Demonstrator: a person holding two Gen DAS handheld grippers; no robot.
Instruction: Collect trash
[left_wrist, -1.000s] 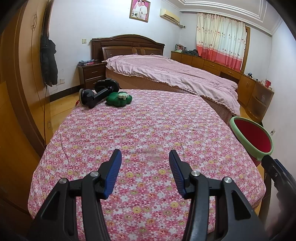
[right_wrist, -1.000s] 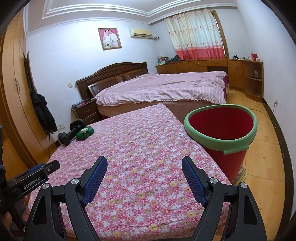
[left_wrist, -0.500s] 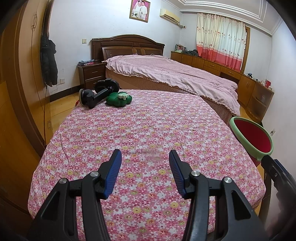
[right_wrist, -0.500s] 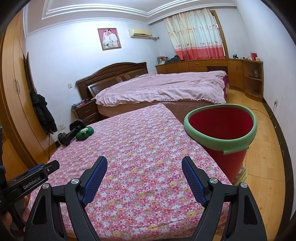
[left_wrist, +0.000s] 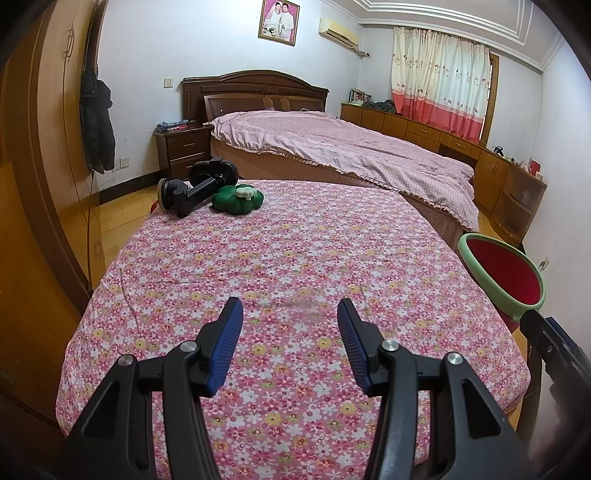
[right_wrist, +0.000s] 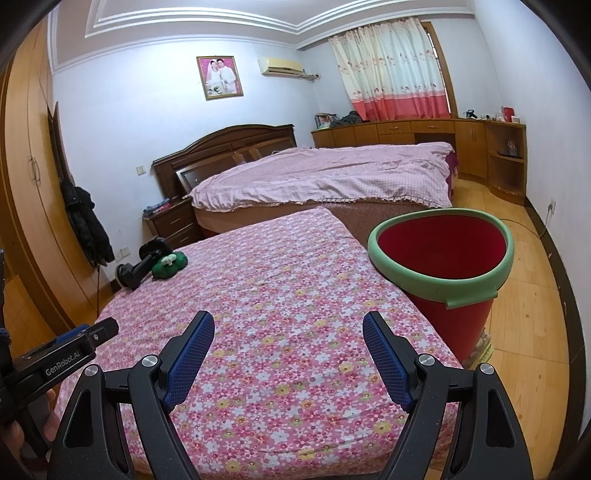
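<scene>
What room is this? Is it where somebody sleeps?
Yes, it looks like a home bedroom. There is a big bed with a wooden headboard, a nightstand beside it, and a framed portrait on the wall.

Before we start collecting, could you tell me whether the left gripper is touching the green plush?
Apart: the left wrist view shows the left gripper open, with floral cloth between it and the green plush.

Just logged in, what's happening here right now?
Nothing is being held. Both the left gripper and right gripper hover open over the floral-covered table. A green plush toy and a black phone mount lie at its far corner. The red bin with a green rim stands to the right.
</scene>
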